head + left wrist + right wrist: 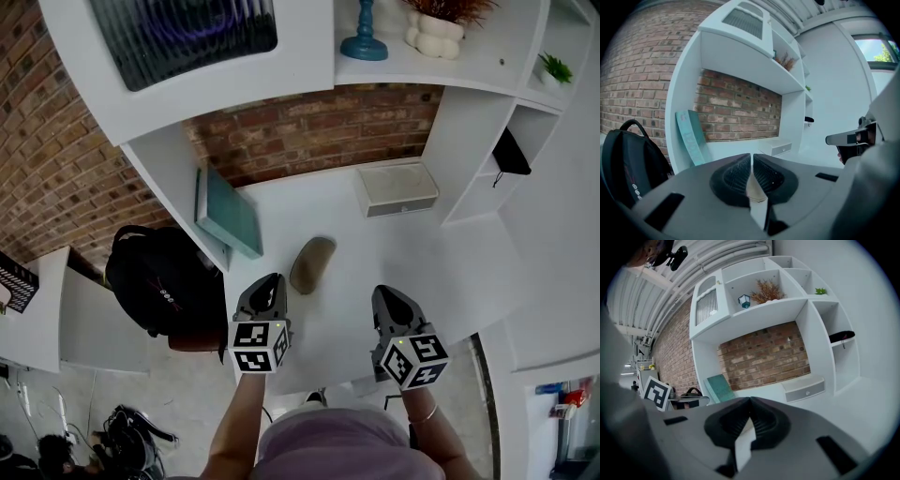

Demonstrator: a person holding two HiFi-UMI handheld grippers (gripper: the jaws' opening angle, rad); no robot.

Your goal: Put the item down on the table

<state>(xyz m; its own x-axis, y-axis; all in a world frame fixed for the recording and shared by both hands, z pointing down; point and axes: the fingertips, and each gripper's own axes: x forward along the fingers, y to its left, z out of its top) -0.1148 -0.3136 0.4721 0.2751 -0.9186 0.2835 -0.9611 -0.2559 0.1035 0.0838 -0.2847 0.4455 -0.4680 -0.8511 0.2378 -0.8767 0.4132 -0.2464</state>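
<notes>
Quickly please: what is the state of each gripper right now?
Left gripper: closed, holding nothing; the brown item lies on the table.
Right gripper: closed, empty.

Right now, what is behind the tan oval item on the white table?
Bare white tabletop, then the red brick wall. A teal book leans against the white side panel behind-left; a white rectangular box sits behind-right. Whatever lies under the tan oval item is covered.

The item [312, 264] is a tan-brown, oblong, soft-edged object; its exact kind cannot be told. It lies flat on the white table [412, 253], angled slightly rightward.
</notes>
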